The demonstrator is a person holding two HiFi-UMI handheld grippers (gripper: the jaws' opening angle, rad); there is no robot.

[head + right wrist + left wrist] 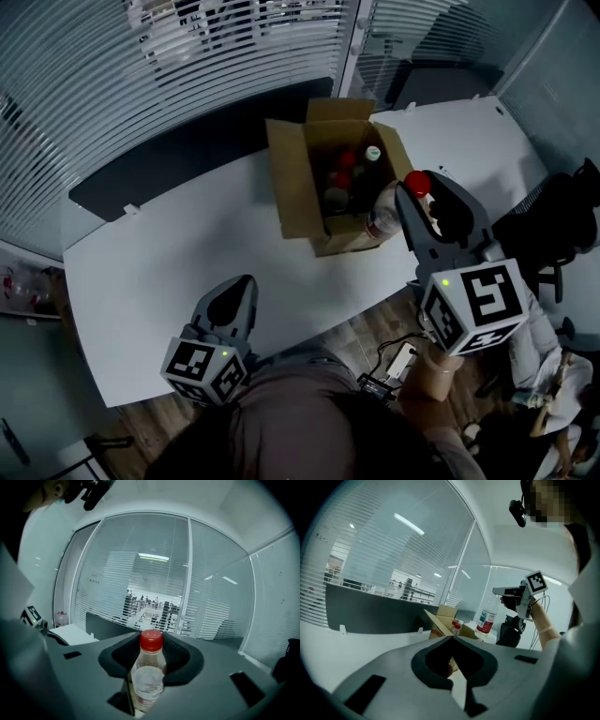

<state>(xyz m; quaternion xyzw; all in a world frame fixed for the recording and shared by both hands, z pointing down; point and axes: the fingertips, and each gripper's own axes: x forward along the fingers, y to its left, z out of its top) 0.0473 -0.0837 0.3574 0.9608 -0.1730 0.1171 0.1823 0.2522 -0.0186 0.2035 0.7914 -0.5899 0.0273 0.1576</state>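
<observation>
Right gripper (422, 192) clamping bottle (384, 217) (red cap), cardboard box (298, 183) beside, left gripper (236, 291) closed

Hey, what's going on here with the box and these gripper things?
A person works with two tools. The right hand-held gripper is shut on a clear red-capped bottle, held by an open cardboard box with more bottles inside, on a white table. The left hand-held gripper is shut and empty above the table.
</observation>
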